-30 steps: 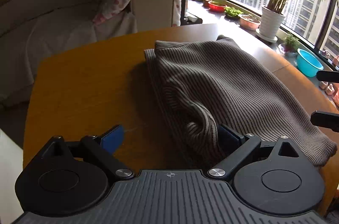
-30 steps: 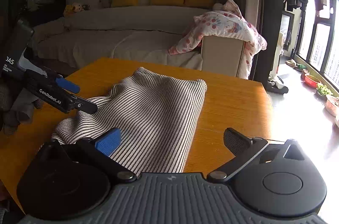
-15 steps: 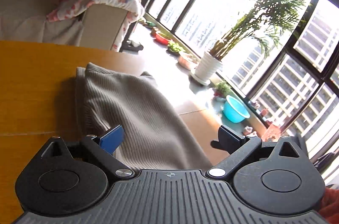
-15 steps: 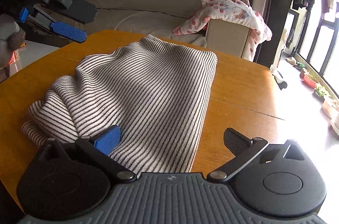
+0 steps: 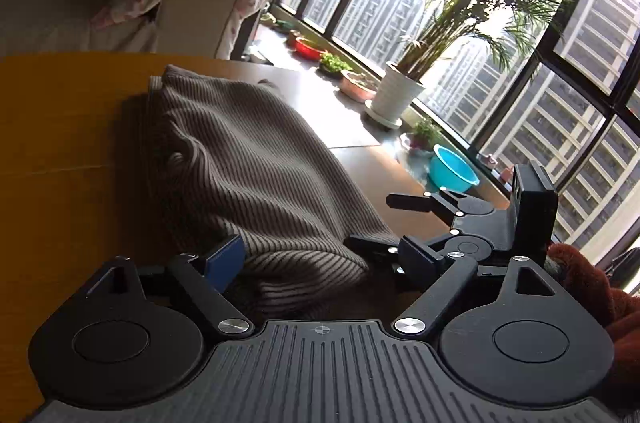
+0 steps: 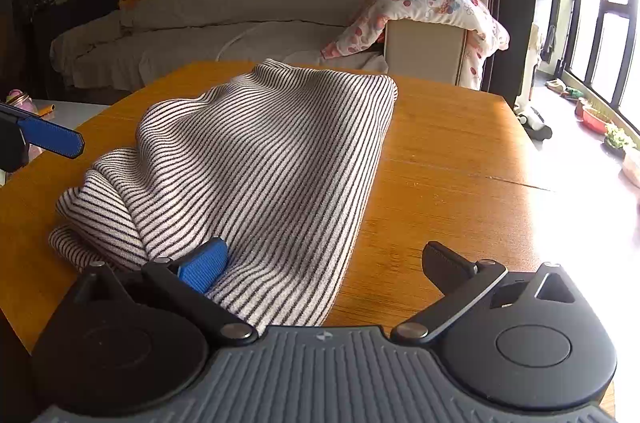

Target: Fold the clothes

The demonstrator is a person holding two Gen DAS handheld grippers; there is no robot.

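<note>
Right wrist: striped garment (image 6: 256,159), tongs (image 6: 324,263) spread

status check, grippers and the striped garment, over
Left gripper open, right gripper open. Striped knit garment rumpled on orange wooden table, ungripped. Nothing in the way.

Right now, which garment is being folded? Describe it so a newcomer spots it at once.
Find the orange wooden table in front of the white sofa. The striped sweater lies on it: the only black-and-white striped cloth, unlike the floral blanket behind.
</note>
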